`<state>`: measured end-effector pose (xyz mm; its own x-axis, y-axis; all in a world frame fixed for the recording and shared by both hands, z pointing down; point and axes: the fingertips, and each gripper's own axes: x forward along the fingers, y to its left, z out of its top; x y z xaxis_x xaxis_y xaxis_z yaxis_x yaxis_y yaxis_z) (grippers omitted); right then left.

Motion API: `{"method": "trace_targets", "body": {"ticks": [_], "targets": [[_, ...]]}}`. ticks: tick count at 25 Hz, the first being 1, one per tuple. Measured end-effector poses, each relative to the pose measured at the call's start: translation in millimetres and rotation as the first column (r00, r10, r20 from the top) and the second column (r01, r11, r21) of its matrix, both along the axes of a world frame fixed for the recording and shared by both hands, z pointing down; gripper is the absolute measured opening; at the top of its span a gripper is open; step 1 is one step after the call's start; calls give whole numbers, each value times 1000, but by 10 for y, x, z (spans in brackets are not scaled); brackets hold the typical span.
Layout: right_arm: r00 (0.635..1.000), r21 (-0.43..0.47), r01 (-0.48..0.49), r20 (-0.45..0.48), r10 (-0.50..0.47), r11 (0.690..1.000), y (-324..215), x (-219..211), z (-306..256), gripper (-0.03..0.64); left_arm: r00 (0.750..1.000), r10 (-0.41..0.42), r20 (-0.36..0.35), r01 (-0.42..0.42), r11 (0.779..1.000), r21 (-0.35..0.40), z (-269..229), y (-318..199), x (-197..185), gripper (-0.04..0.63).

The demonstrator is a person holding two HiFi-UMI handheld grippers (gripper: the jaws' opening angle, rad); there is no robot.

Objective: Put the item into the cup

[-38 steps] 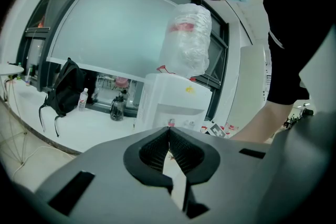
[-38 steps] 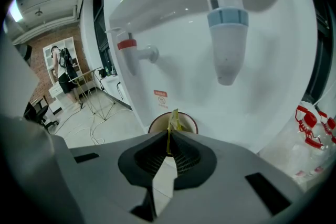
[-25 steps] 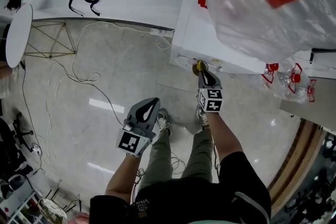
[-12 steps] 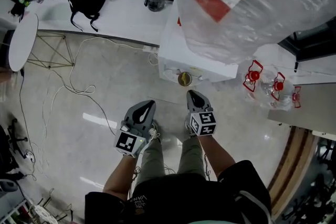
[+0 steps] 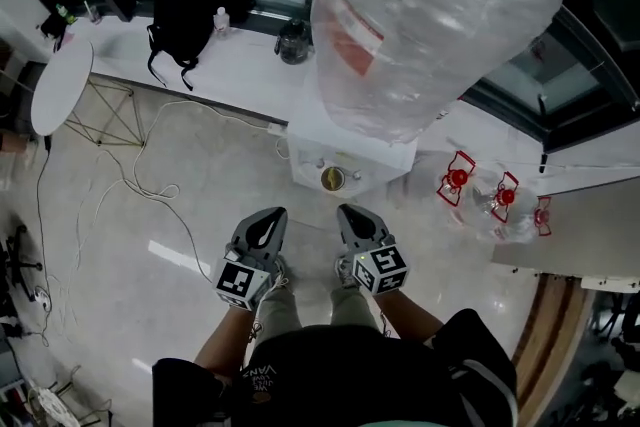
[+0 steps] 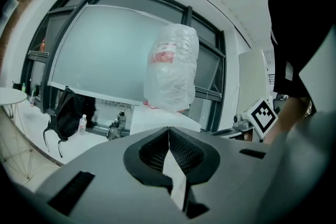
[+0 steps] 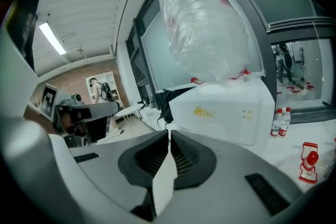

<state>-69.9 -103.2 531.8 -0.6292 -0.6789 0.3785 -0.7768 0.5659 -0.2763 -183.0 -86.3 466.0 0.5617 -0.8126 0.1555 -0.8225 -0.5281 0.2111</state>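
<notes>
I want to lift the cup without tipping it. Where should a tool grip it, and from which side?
Probably grip the cup across its round side wall, below the rim, coming in level from the front, the person's side. It stands upright and open-topped on the ledge of the water dispenser, whose body blocks the back.

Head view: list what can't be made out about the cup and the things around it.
- Cup: too small in the head view to tell what is in it, and it shows in neither gripper view.
- Bottle label: blurred by the plastic wrap over it, unreadable in every view.
- Dispenser taps: seen steeply from above and too small to make out.
</notes>
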Motion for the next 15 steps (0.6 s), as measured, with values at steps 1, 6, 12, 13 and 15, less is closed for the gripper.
{"method": "trace_targets", "body": {"ticks": [1, 6, 12, 13, 15], "targets": [[1000, 8, 13, 10, -13, 1000, 33, 14, -94, 49, 1000, -5, 3, 5, 1000, 3, -51, 32, 14, 20], [997, 47, 73, 25, -75, 996, 121, 183, -540, 49, 998, -40, 40, 39, 999, 33, -197, 184, 123, 20], [989, 89, 131, 56, -136, 987, 252, 340, -934, 49, 995, -88, 48, 85, 995, 50, -401, 348, 275, 20], [987, 100, 142, 60, -149, 985, 271, 354, -999, 49, 994, -95, 49, 92, 994, 57, -443, 366, 293, 20], [981, 127, 166, 76, -176, 978, 309, 370, -1123, 48, 993, -110, 50, 106, 992, 74, -536, 395, 323, 20]]}}
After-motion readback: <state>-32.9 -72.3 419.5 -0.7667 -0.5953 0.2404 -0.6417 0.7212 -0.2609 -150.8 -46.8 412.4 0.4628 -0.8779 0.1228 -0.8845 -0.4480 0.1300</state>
